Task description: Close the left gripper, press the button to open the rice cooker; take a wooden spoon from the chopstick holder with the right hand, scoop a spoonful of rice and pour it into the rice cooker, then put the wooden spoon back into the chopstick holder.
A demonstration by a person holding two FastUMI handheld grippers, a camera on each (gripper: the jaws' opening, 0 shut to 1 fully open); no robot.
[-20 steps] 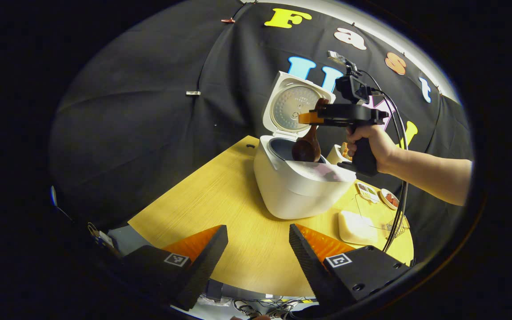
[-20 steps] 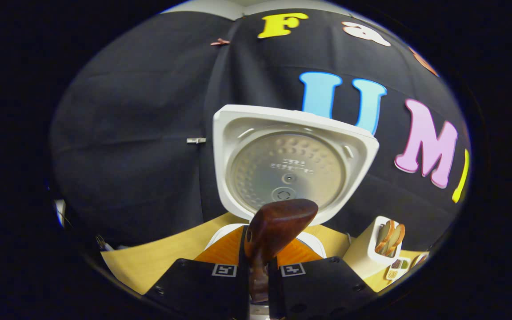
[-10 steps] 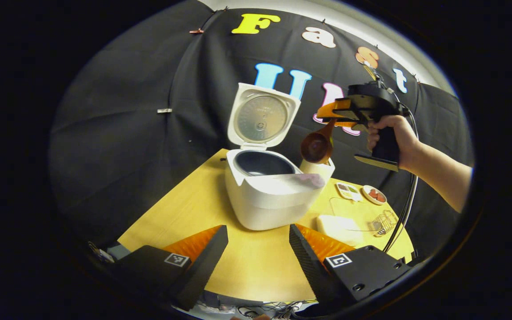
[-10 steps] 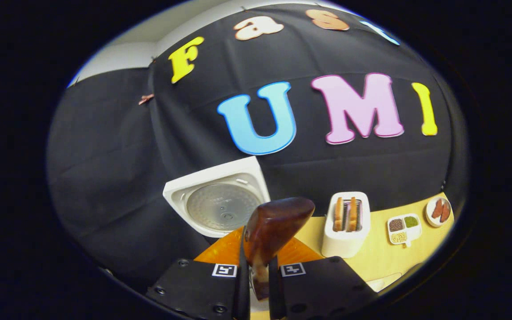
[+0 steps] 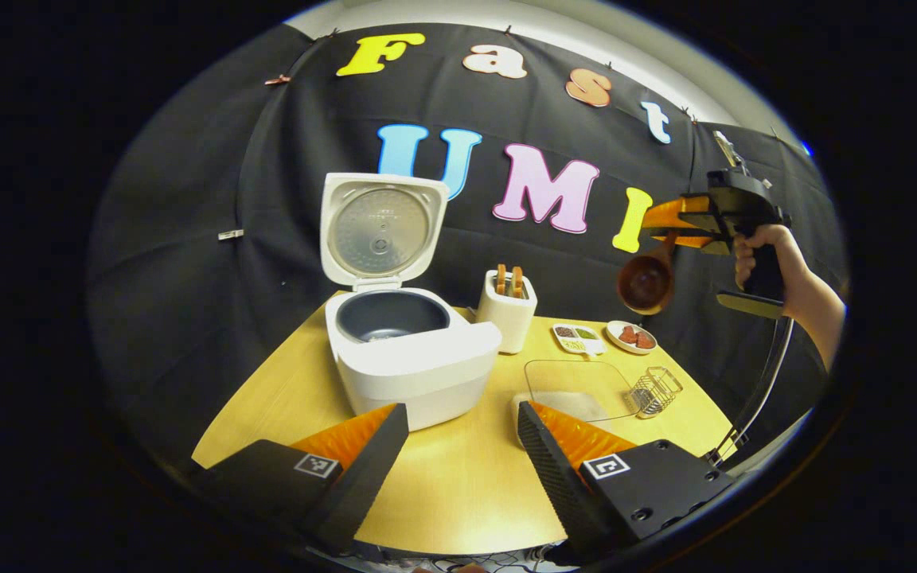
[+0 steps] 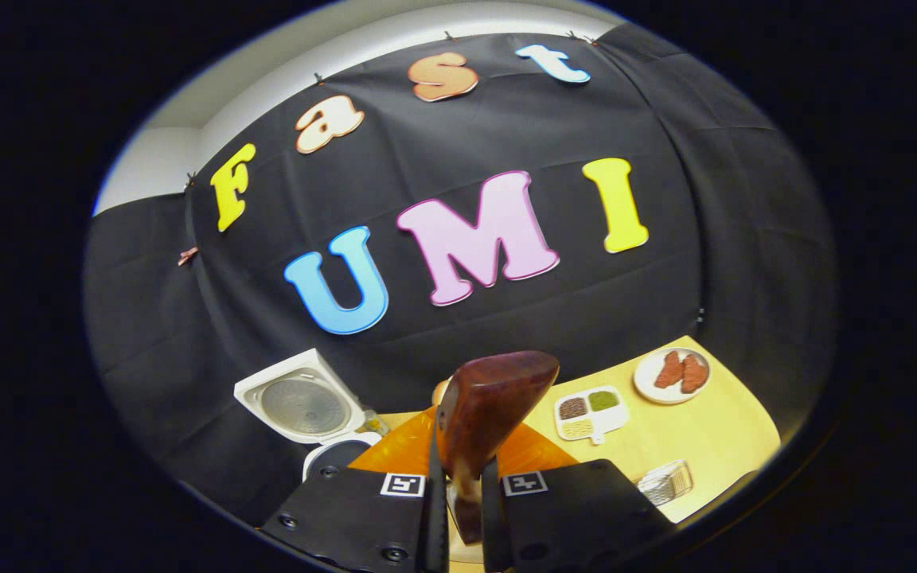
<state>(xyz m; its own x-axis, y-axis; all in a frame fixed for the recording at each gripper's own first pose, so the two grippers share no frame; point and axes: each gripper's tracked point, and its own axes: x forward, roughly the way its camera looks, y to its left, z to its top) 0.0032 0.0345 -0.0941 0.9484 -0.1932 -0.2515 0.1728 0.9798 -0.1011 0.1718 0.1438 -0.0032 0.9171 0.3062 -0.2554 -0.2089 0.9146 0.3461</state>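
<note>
Sitting low over the near edge of the table, the left gripper has its jaws spread wide with nothing between them. Just past its fingers is the cooker, lid flipped straight up and the dark pot open to the air; can't tell from here if there's rice in it. Next to it, a bit further back, is a white toaster with two slices poking out. Off to the right on the table: a clear tray, a small wire holder, a divided dish and a plate with reddish pieces.

Up high on the right, well clear of the cooker, a hand holds the right gripper, clamped on the spoon, whose bowl hangs down. From the right gripper view, both fingers squeeze the spoon handle and its bowl sticks up in front, with the holder down at the lower right on the table.
</note>
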